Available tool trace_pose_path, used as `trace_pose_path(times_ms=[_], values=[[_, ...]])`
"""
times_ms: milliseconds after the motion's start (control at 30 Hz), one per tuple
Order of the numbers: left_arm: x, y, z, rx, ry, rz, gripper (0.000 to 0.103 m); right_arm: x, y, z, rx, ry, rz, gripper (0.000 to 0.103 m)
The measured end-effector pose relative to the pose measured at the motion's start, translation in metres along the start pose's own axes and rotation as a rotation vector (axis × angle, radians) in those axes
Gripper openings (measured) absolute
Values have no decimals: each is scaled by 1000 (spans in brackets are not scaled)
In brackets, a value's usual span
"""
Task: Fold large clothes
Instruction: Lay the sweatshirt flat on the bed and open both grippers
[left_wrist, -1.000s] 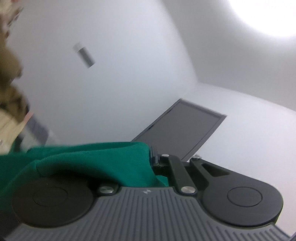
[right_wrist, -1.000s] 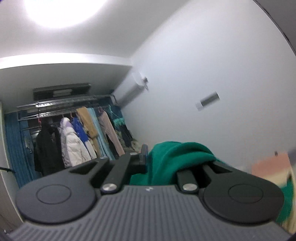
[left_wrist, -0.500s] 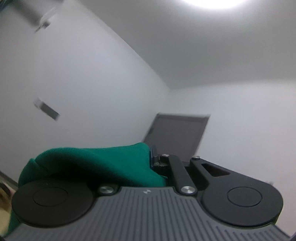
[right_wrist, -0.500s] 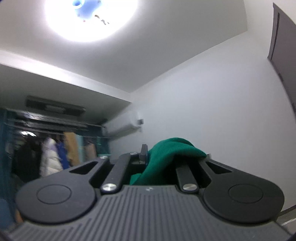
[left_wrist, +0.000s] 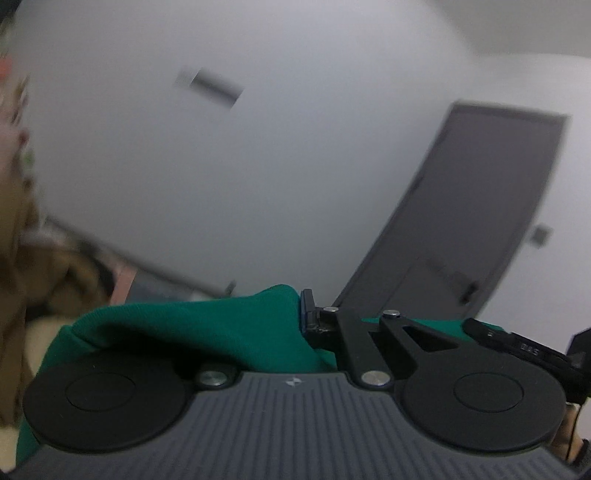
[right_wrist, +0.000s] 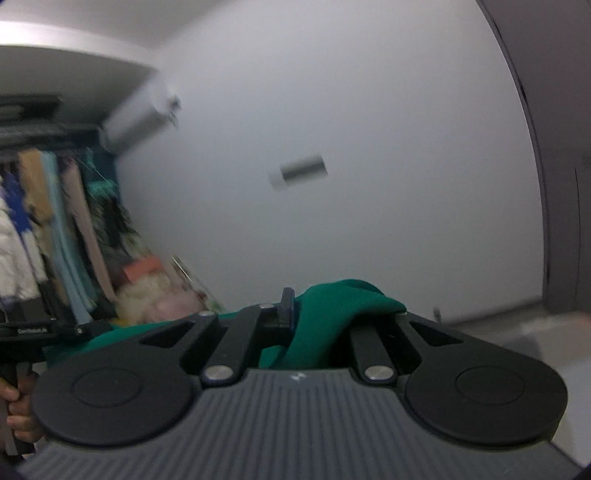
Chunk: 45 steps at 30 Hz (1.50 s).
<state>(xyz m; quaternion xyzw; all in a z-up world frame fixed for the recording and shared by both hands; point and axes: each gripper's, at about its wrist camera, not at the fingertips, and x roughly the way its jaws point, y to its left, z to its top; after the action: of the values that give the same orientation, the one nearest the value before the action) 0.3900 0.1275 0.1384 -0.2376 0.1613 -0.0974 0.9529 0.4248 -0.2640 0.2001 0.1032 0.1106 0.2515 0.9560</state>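
A green garment (left_wrist: 192, 332) is bunched over the left side of my left gripper (left_wrist: 300, 314), which is shut on a fold of it. Only the right finger (left_wrist: 308, 306) shows; the cloth hides the other. In the right wrist view the same green garment (right_wrist: 332, 317) drapes over the right finger of my right gripper (right_wrist: 299, 314), also shut on it. A strip of the cloth runs between the two grippers, both held up in the air. The right gripper's body (left_wrist: 524, 347) shows at the left view's right edge.
A grey door (left_wrist: 480, 221) stands in the white wall ahead. Hanging clothes on a rack (right_wrist: 55, 240), an air conditioner (right_wrist: 136, 125) and a pile of fabrics (right_wrist: 155, 291) fill the left. A person's hand (right_wrist: 18, 406) grips the left tool's handle.
Both views have swung down from the ceiling light to the wall and door. Each gripper keeps its hold on the green cloth, and each now shows at the edge of the other's view.
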Motion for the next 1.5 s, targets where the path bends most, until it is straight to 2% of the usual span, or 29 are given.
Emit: trace_pose_path(times_ms=[233, 367, 500, 567, 667, 767, 833, 867, 900, 933, 1000, 1067, 1267, 1367, 1500], values=[[143, 120, -71, -75, 141, 78, 8, 135, -50, -115, 28, 131, -101, 11], [208, 175, -96, -97, 217, 120, 9, 187, -77, -171, 61, 180, -150, 12], [253, 205, -120, -67, 304, 147, 11, 227, -94, -206, 109, 245, -185, 12], [256, 209, -127, -51, 326, 155, 11, 243, -107, -227, 120, 274, -199, 12], [276, 215, -141, -33, 341, 163, 12, 253, -110, -239, 132, 291, -207, 12], [265, 207, -139, -20, 341, 167, 13, 251, -112, -242, 148, 296, -210, 12], [256, 201, -135, -30, 354, 178, 24, 247, -111, -242, 134, 297, -213, 13], [250, 197, -131, -33, 364, 176, 38, 245, -108, -240, 121, 297, -220, 13], [246, 195, -128, -36, 375, 167, 53, 240, -111, -241, 107, 298, -233, 21], [232, 186, -122, -36, 372, 164, 56, 236, -105, -239, 90, 296, -246, 26], [201, 168, -114, -10, 352, 169, 57, 226, -102, -233, 70, 285, -246, 55], [180, 155, -111, 27, 342, 178, 57, 218, -96, -226, 46, 259, -239, 62], [102, 118, -116, 51, 292, 172, 57, 165, -70, -199, 4, 232, -238, 62], [58, 99, -124, 37, 277, 167, 57, 120, -49, -186, -9, 224, -248, 62], [-1, 68, -144, 70, 261, 195, 57, 62, -18, -177, -51, 238, -250, 62]])
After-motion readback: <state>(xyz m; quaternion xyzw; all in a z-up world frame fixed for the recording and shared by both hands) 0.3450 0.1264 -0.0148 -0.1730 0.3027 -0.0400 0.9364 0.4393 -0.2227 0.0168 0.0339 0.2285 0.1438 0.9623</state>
